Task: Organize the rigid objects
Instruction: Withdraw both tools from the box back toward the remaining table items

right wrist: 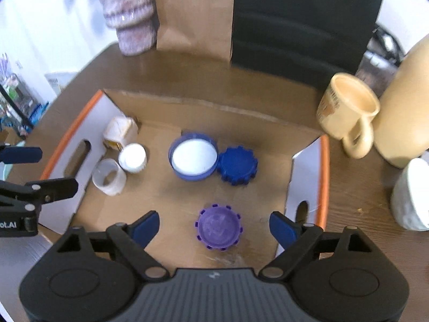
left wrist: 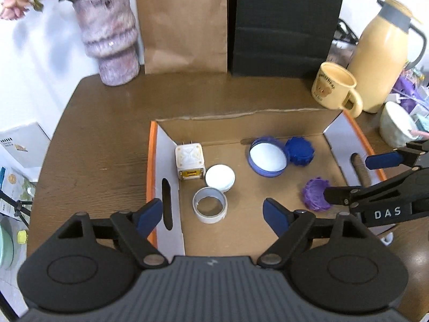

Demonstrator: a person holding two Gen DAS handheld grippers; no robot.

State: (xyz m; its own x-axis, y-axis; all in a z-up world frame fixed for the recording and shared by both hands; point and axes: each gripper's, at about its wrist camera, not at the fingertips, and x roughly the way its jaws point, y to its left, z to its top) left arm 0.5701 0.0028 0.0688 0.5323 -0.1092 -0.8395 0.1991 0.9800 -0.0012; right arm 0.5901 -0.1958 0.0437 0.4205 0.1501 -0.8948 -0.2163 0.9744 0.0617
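Observation:
An open cardboard box (left wrist: 268,126) with orange rims lies on the brown table. Inside, at its left, sit a white charger cube (left wrist: 189,165), a white cap (left wrist: 219,177) and a tape roll (left wrist: 210,205). Toward the right lie a blue lid (left wrist: 268,158) with a white inside, a dark blue toothed cap (left wrist: 299,150) and a purple toothed lid (right wrist: 218,228). My left gripper (left wrist: 213,214) hangs open above the tape roll, holding nothing. My right gripper (right wrist: 214,226) hangs open above the purple lid, also holding nothing.
Behind the box stand a mottled pink vase (left wrist: 110,37), a brown paper bag (left wrist: 182,24) and a black bag (left wrist: 284,24). A cream mug (left wrist: 335,88), a cream jug (left wrist: 386,53) and a white bowl (left wrist: 394,128) crowd the right side.

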